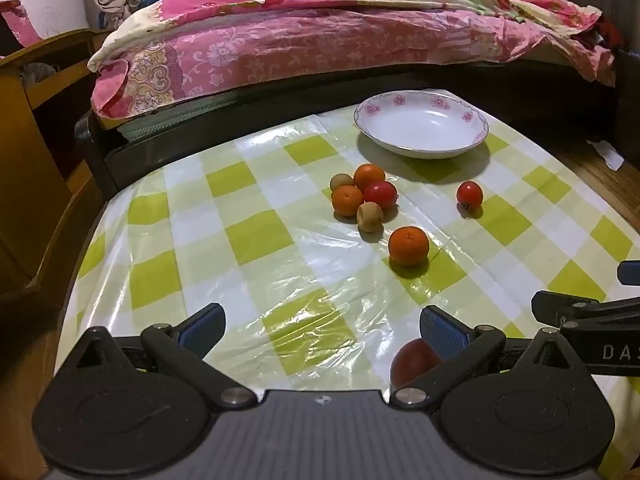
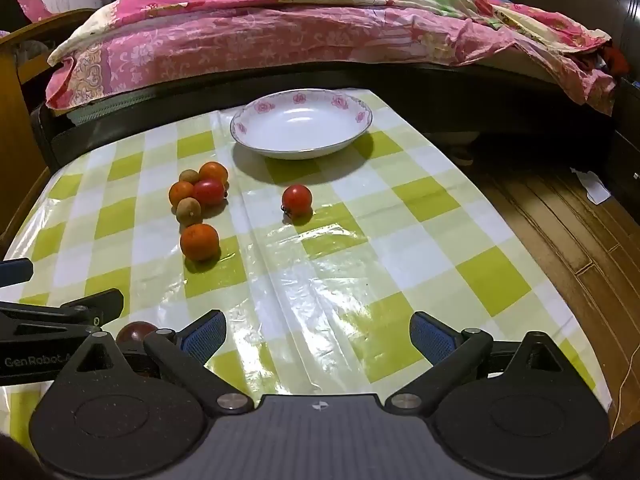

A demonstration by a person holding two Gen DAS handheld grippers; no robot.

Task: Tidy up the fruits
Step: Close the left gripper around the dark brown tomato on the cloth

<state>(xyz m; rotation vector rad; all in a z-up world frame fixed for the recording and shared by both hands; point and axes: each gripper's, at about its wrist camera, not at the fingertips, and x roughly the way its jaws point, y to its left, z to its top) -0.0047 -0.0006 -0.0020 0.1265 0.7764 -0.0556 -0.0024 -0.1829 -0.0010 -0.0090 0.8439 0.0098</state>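
Observation:
A white bowl with a pink flower rim (image 1: 422, 126) (image 2: 301, 123) stands empty at the table's far side. In front of it lies a cluster of two oranges, a tomato and two small brown fruits (image 1: 365, 196) (image 2: 199, 192). A lone orange (image 1: 408, 245) (image 2: 199, 241) lies nearer, and a lone tomato (image 1: 469, 195) (image 2: 297, 199) to the right. A dark red fruit (image 1: 414, 360) (image 2: 136, 332) lies close by, partly hidden by fingers. My left gripper (image 1: 322, 330) and right gripper (image 2: 318, 334) are open and empty, low over the near table.
The table carries a green and white checked plastic cloth (image 1: 256, 236) (image 2: 400, 248). A bed with pink bedding (image 1: 320, 40) (image 2: 280, 32) runs behind it. Wooden furniture (image 1: 36, 160) stands at the left; wood floor (image 2: 560, 220) lies at the right.

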